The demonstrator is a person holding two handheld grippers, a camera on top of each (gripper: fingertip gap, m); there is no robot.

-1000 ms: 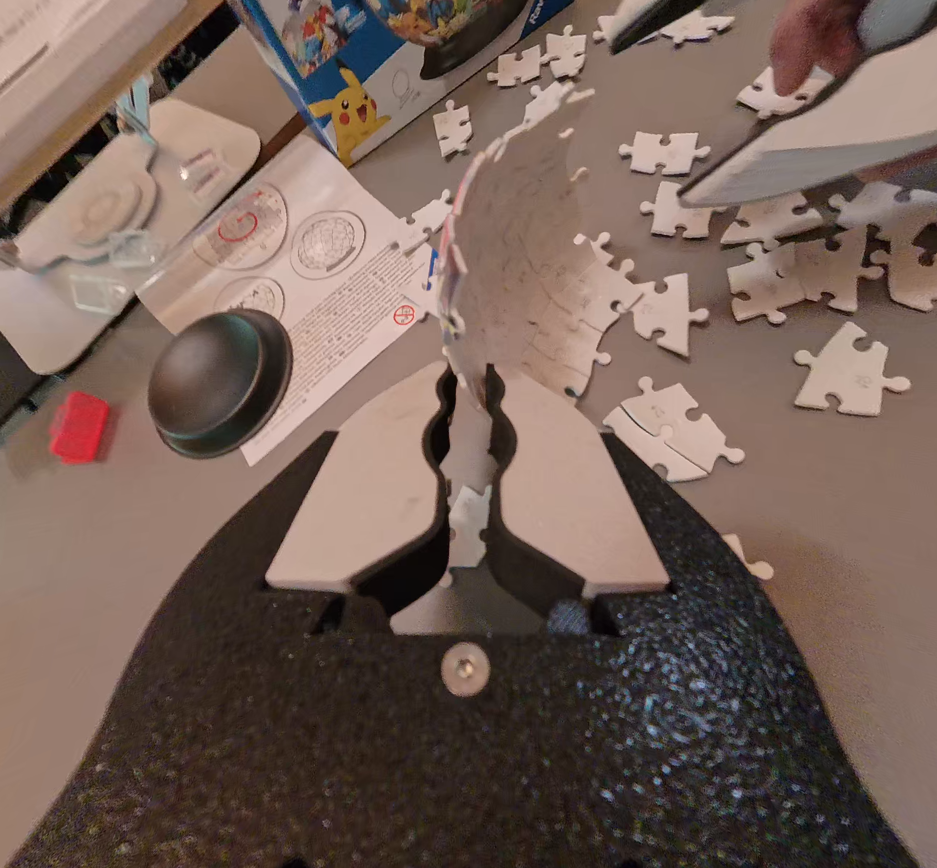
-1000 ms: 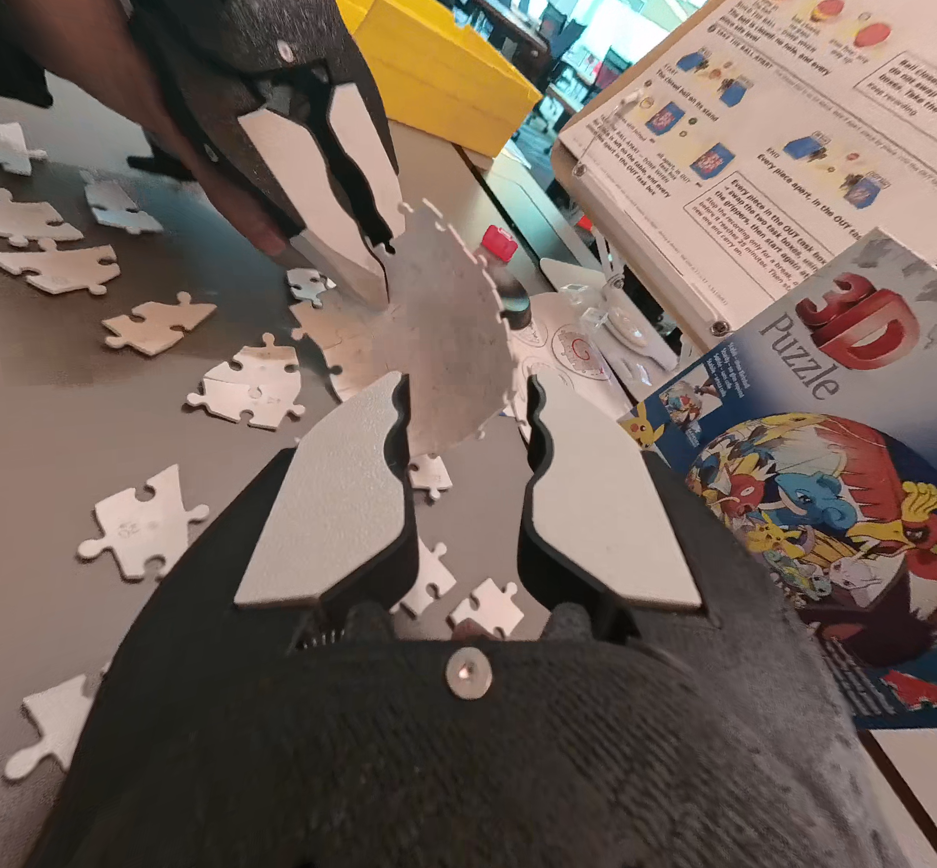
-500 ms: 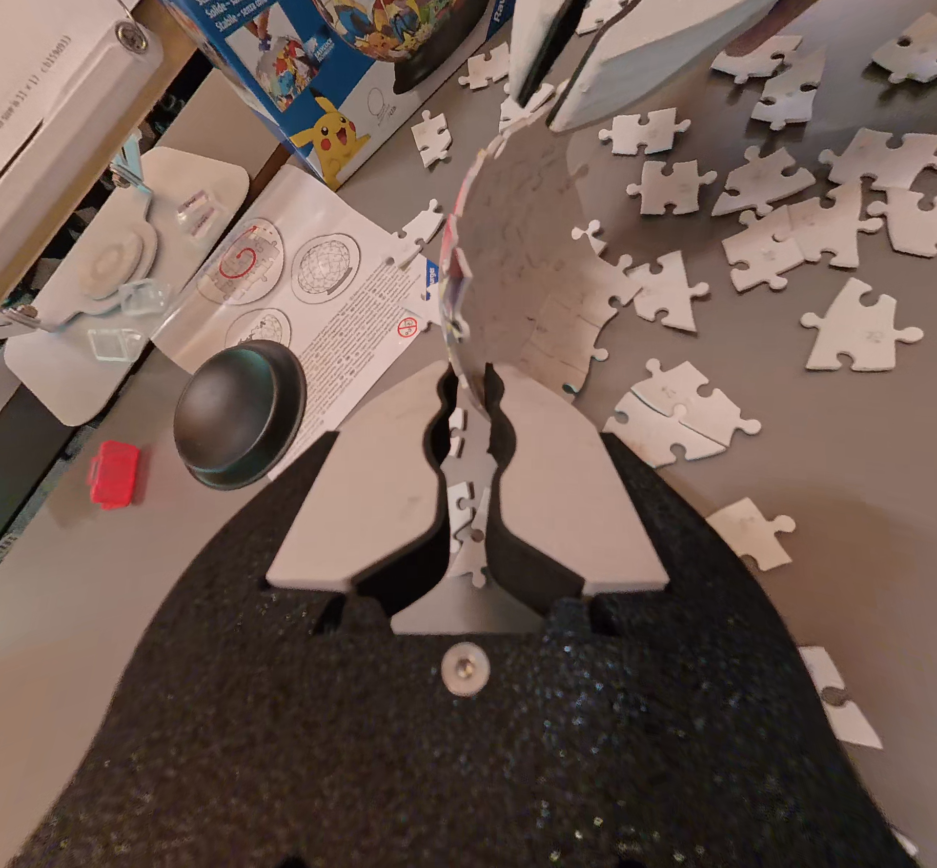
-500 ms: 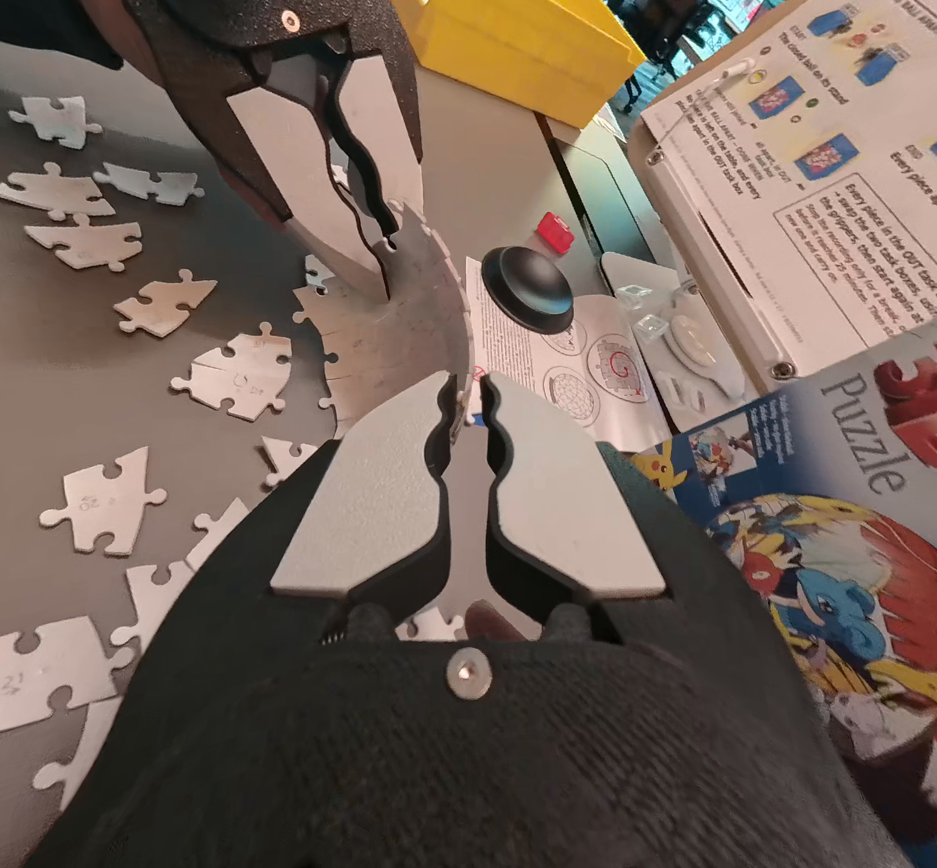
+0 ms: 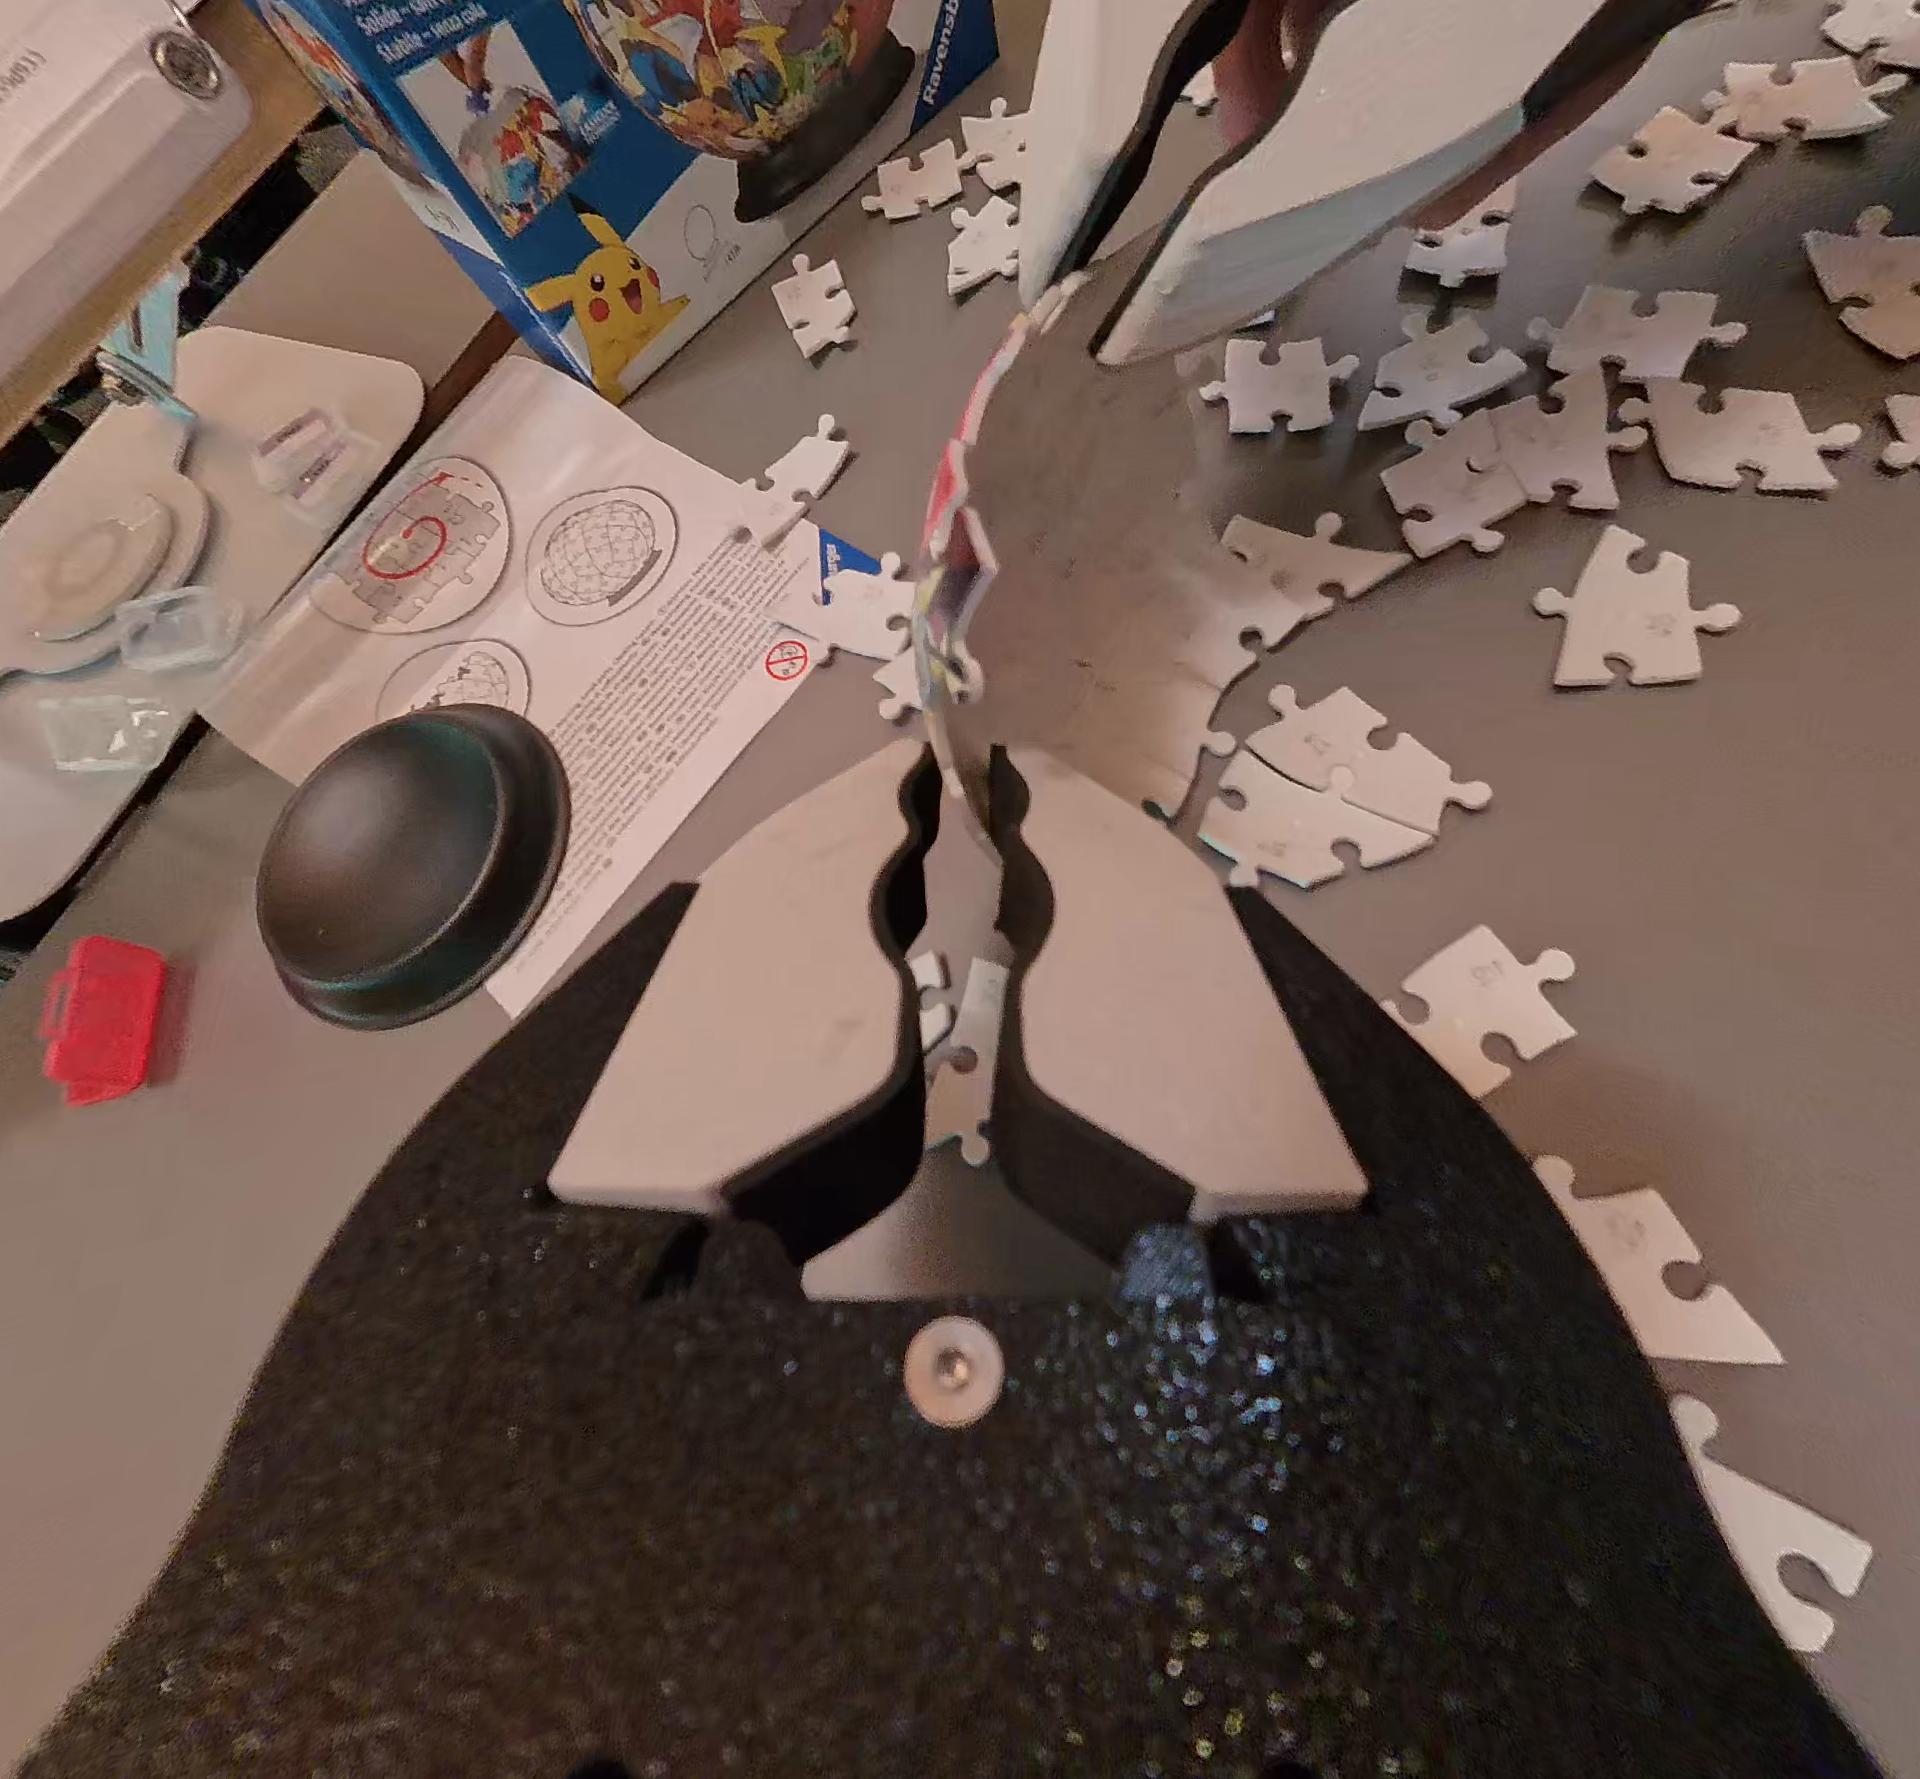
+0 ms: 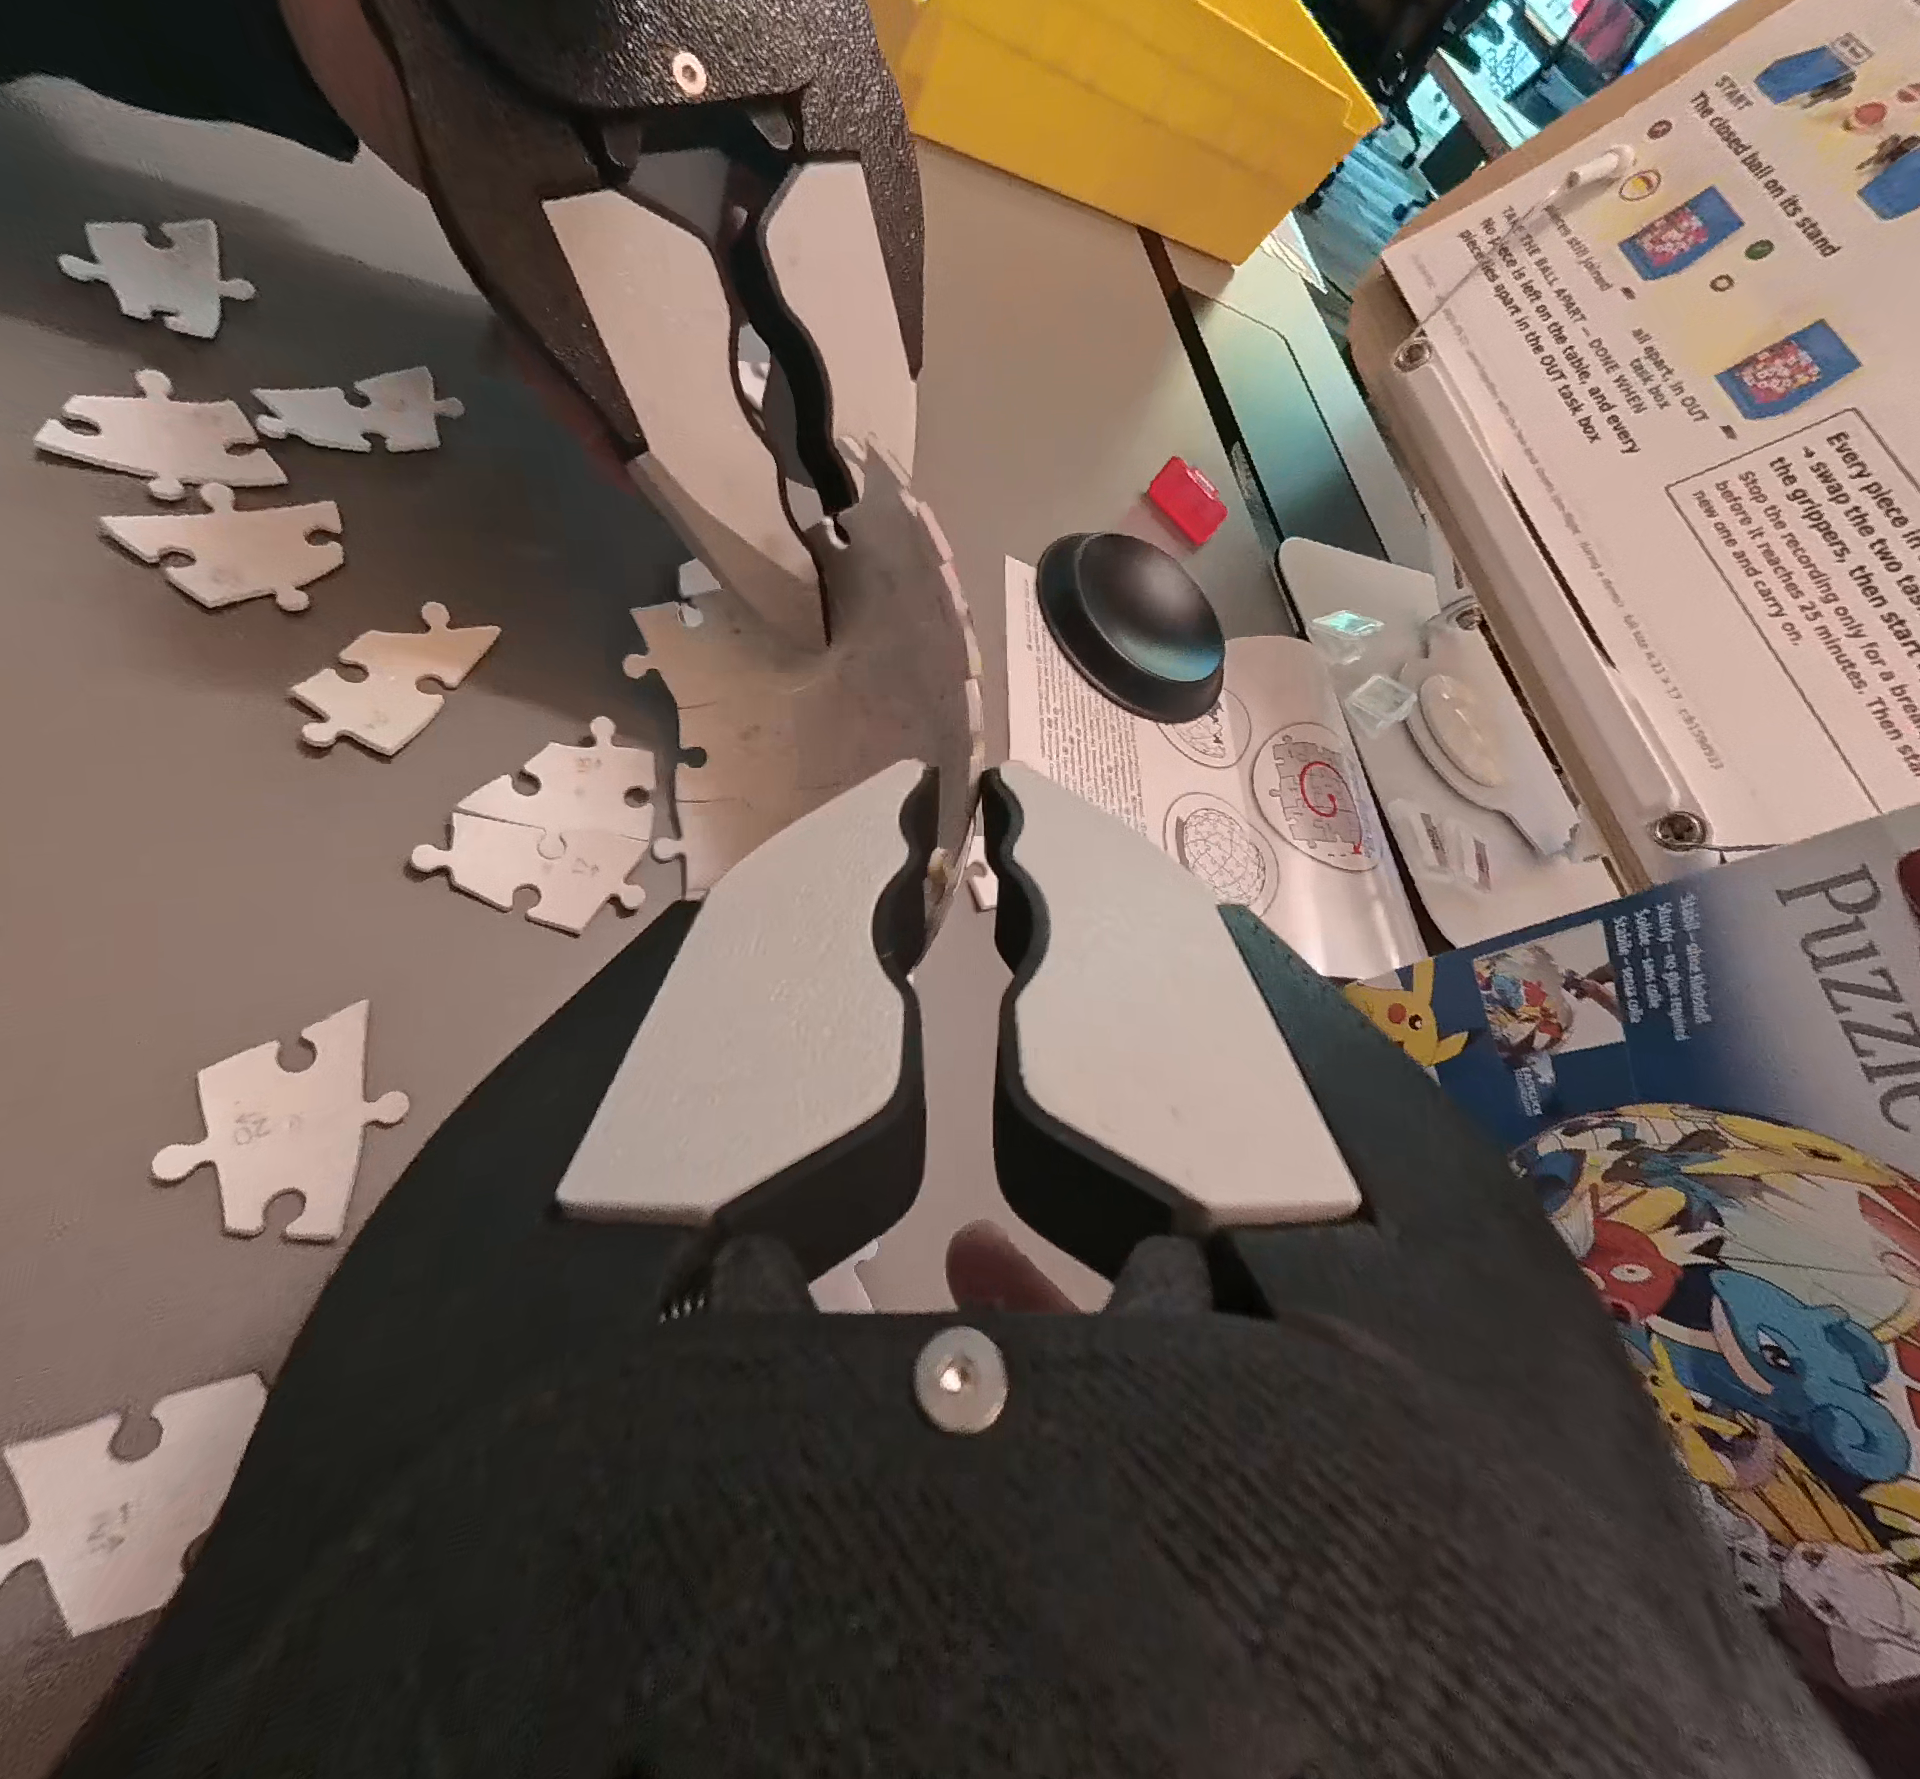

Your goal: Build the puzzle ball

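Left gripper point(image 5: 961, 784) and right gripper point(image 6: 951, 794), each nearly closed, pinch opposite edges of one curved shell of joined puzzle pieces point(image 5: 1081, 576) (grey back facing both cameras), holding it upright over the grey table point(image 5: 1662, 898). Opposed grips seemingly steady the arc. Loose pieces point(image 5: 1340, 794), a black domed stand point(image 5: 410, 862) and an instruction sheet point(image 5: 582, 607) lie beside it.
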